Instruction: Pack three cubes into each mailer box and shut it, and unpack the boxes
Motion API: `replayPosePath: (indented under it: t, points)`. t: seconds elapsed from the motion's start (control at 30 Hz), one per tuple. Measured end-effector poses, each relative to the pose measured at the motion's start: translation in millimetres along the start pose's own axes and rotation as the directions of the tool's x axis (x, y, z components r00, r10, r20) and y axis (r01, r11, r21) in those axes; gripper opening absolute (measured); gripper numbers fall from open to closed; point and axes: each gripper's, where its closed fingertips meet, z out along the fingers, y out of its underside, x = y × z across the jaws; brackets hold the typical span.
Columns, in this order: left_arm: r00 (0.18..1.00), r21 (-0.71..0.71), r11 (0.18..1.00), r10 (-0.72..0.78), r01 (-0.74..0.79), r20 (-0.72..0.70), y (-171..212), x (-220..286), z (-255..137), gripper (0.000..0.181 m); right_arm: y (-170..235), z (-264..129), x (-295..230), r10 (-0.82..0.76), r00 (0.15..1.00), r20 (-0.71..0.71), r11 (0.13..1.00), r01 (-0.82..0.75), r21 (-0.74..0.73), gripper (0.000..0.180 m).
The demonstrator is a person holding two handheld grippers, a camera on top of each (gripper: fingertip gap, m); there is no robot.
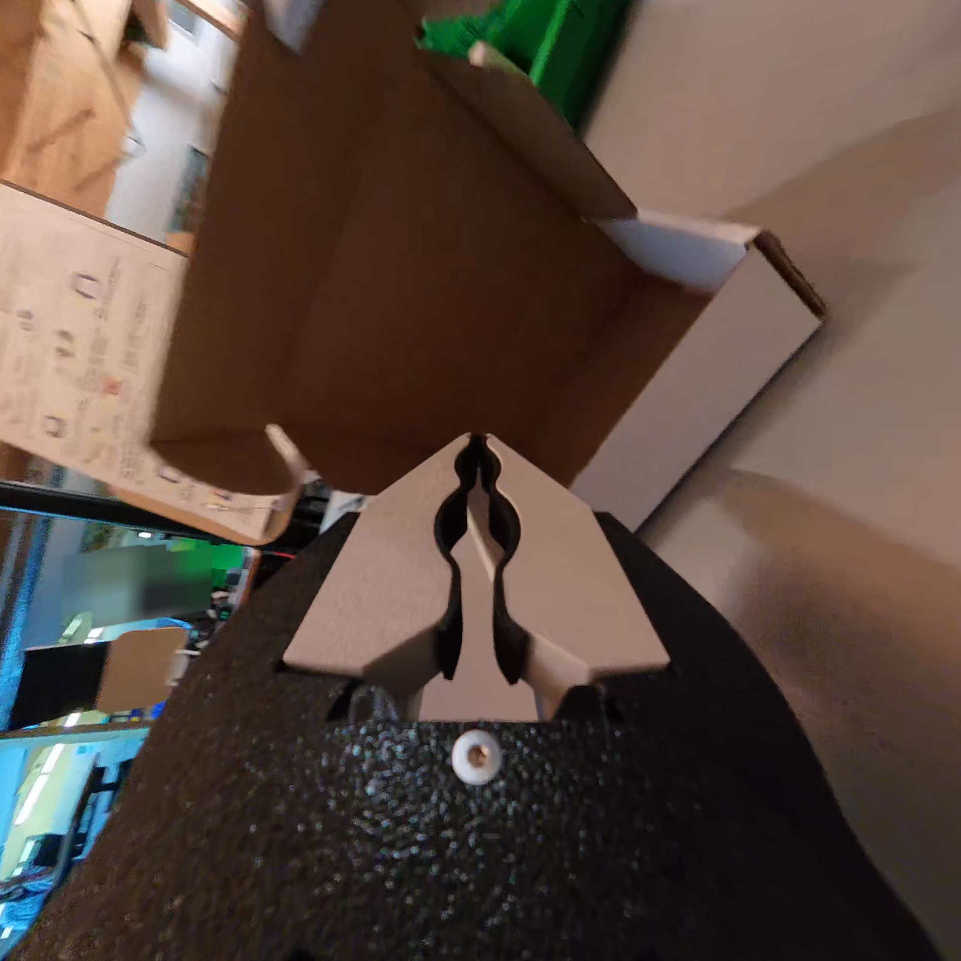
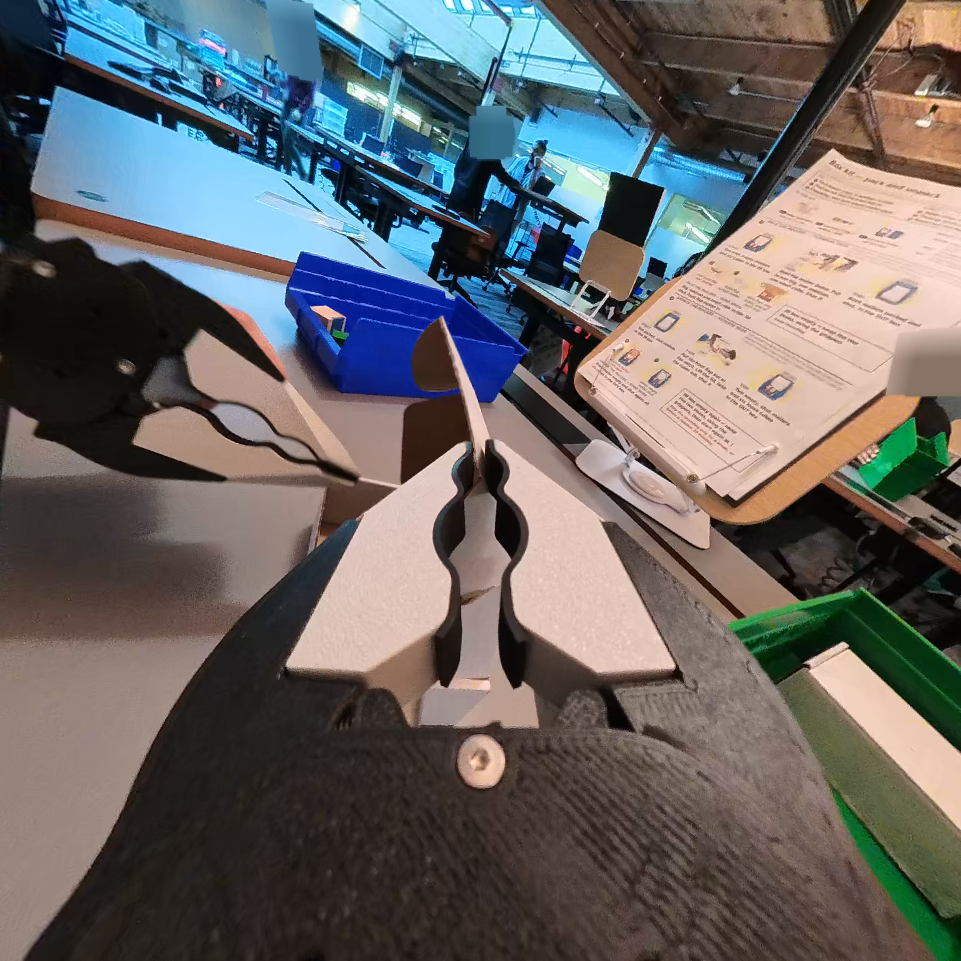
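Note:
An open mailer box [image 1: 395,249], white outside and brown inside, lies in front of my left gripper [image 1: 478,442]. No cube shows inside it. The left gripper is shut, with a thin pale cardboard edge between its fingers. In the right wrist view the left gripper [image 2: 356,476] pinches the box's near edge. My right gripper [image 2: 481,457] is shut on the box's lid flap [image 2: 457,385], which stands up edge-on with a rounded brown ear. A wooden cube [image 2: 327,316] and a green cube [image 2: 340,335] lie in a blue bin [image 2: 468,359] beyond the box.
An instruction sheet on a clipboard stand [image 2: 780,322] is at the right; it also shows in the left wrist view [image 1: 78,338]. A green bin [image 2: 858,639] at the lower right holds a white box [image 2: 884,728]. A green bin [image 1: 561,52] is behind the open box. People stand far back.

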Motion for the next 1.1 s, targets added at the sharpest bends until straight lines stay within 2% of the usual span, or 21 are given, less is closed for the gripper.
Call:
replayPosePath:
  t: [0.03,0.1,0.2,0.37,0.43,0.5,0.6,0.67,0.7,0.8,0.87,0.93,0.97,1.1]
  points:
    - [0.999,-0.027,1.0,-0.013,0.012,-0.037,7,8,7,0.0,0,1,2,-0.024,1.0,-0.012,1.0,0.024,-0.001,0.002]
    - [0.995,-0.062,0.998,-0.029,0.023,-0.094,16,27,15,0.0,2,4,10,-0.064,0.997,-0.049,0.998,0.064,-0.019,0.002]
    - [0.997,-0.08,0.996,-0.041,0.035,-0.068,17,30,15,0.0,7,12,33,-0.072,0.993,-0.096,0.997,0.07,-0.032,0.003]
    - [0.991,-0.114,0.99,-0.096,0.086,-0.092,16,31,17,0.0,46,35,97,0.064,0.977,-0.205,0.996,-0.076,-0.051,0.008]
    - [0.99,-0.106,0.99,-0.107,0.097,-0.093,16,31,16,0.0,53,44,103,0.096,0.977,-0.188,0.995,-0.097,0.002,0.009]
    - [0.984,-0.061,0.987,-0.157,0.152,-0.086,17,22,10,0.0,47,47,102,0.052,0.984,-0.172,0.997,-0.04,0.073,0.009]
    - [0.96,0.016,0.961,-0.275,0.276,-0.052,32,-28,-16,0.0,30,47,97,0.0,0.985,-0.171,0.984,0.031,0.174,0.006]
    - [0.944,-0.048,0.944,-0.329,0.327,-0.033,71,-76,-34,0.006,28,49,92,0.016,0.991,-0.135,0.979,0.011,0.202,0.005]
    - [0.941,-0.13,0.936,-0.334,0.326,-0.045,100,-98,-42,0.016,29,49,89,0.016,0.992,-0.127,0.978,0.011,0.208,0.005]
    - [0.961,-0.423,0.883,-0.262,0.201,-0.09,209,-162,-58,0.041,33,46,84,0.014,0.995,-0.099,0.978,0.007,0.208,0.004]
    - [0.932,-0.59,0.799,-0.292,0.116,-0.213,282,-181,-67,0.06,30,42,84,0.04,0.995,-0.087,0.974,-0.019,0.227,0.004]
    - [0.908,-0.727,0.686,-0.327,0.036,-0.263,346,-196,-76,0.058,30,40,84,0.06,0.995,-0.081,0.97,-0.039,0.239,0.004]
    - [0.89,-0.756,0.655,-0.345,0.002,-0.297,368,-197,-78,0.058,29,40,83,0.078,0.994,-0.074,0.967,-0.057,0.249,0.004]
    - [0.773,-0.819,0.572,-0.494,-0.056,-0.398,410,-176,-78,0.055,33,40,88,0.079,0.992,-0.102,0.969,-0.053,0.242,0.004]
